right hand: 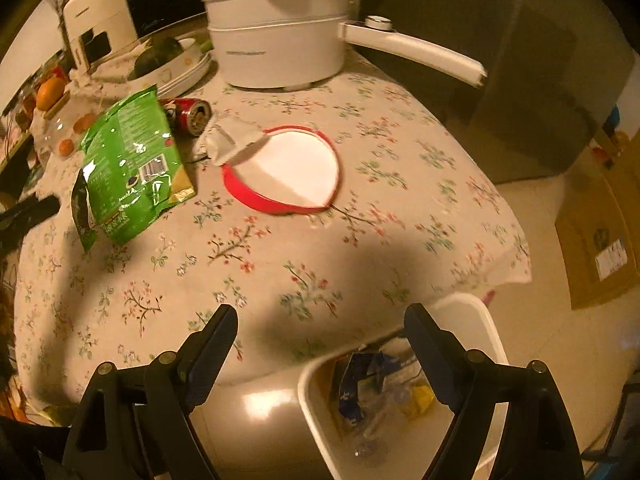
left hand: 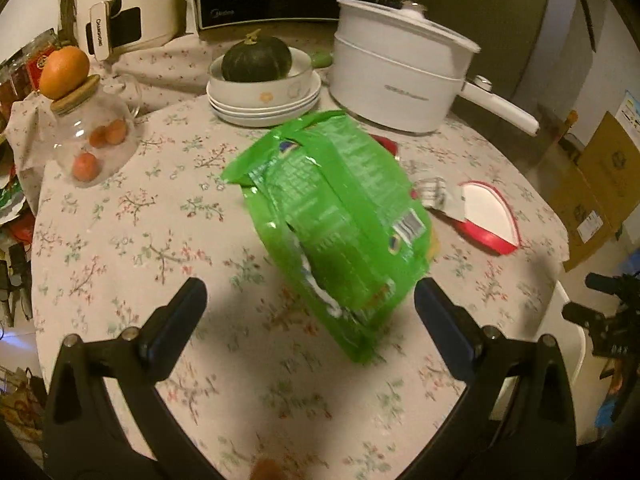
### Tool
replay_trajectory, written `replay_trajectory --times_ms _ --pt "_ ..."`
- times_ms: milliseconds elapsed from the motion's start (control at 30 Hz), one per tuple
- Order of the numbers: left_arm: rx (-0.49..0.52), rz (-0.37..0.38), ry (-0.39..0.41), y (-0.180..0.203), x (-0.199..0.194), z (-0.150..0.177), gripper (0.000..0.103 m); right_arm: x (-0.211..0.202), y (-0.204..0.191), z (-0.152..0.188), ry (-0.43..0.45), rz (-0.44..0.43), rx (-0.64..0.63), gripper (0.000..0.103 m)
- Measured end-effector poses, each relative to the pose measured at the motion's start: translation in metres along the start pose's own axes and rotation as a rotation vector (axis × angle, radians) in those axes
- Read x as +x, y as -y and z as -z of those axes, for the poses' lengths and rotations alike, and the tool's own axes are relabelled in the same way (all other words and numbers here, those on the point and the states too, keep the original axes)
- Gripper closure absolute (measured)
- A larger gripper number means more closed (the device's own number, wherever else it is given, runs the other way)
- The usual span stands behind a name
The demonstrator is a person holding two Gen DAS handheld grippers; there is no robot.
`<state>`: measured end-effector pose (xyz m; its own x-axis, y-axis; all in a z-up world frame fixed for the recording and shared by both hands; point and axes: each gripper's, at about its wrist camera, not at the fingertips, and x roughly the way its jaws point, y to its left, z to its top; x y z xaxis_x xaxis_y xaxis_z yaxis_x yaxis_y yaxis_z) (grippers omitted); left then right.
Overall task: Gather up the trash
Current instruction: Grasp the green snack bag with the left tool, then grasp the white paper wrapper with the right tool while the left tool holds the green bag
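Here, both grippers spread wide and empty, with the green bag lying just ahead of the left one.

The left gripper [left hand: 310, 300] hangs over the floral tablecloth [left hand: 120, 240] with its jaws wide apart, and the green bag [left hand: 336, 216] lies between and just beyond its fingertips, not yet pinched. The right gripper [right hand: 320, 328] is just as wide and holds nothing; the white bin [right hand: 400, 396], already holding scraps, sits below and ahead of it by the table edge. Further forward and left of the right gripper lie a crumpled paper [right hand: 232, 140] on a red-rimmed lid [right hand: 288, 168] and a red can [right hand: 192, 112]. The bag looks thin and slippery, so a shallow pinch could let it slide out, or the fingers could snag the cloth and drag it.
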<state>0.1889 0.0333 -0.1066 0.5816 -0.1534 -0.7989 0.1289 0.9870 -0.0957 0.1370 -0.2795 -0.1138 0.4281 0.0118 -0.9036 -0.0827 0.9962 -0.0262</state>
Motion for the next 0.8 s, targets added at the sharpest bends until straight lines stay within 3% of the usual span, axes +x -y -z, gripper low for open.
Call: replay_trajectory --times_ms 133,267,467,567,733,800 --pt "-0.027 0.034 -0.026 -0.008 0.019 -0.006 0.000 0.005 -0.011 -0.007 0.005 0.004 -0.050 0.016" --pt "-0.051 0.077 -0.004 -0.009 0.029 -0.004 0.000 0.006 -0.013 -0.020 0.019 -0.038 -0.029 0.016" --pt "-0.107 0.182 0.014 -0.006 0.040 -0.011 0.011 0.006 -0.013 -0.055 0.085 -0.113 0.023 0.016" --pt "-0.172 0.235 0.002 -0.010 0.047 -0.010 0.030 0.012 -0.016 -0.073 0.115 -0.124 0.033 0.016" --pt "-0.303 0.307 -0.025 -0.022 0.058 -0.006 0.079 0.033 -0.030 -0.095 0.111 -0.167 0.006 0.016" --pt "-0.322 0.329 -0.028 -0.025 0.058 -0.004 0.080 0.045 -0.038 -0.103 0.104 -0.155 -0.027 0.016"
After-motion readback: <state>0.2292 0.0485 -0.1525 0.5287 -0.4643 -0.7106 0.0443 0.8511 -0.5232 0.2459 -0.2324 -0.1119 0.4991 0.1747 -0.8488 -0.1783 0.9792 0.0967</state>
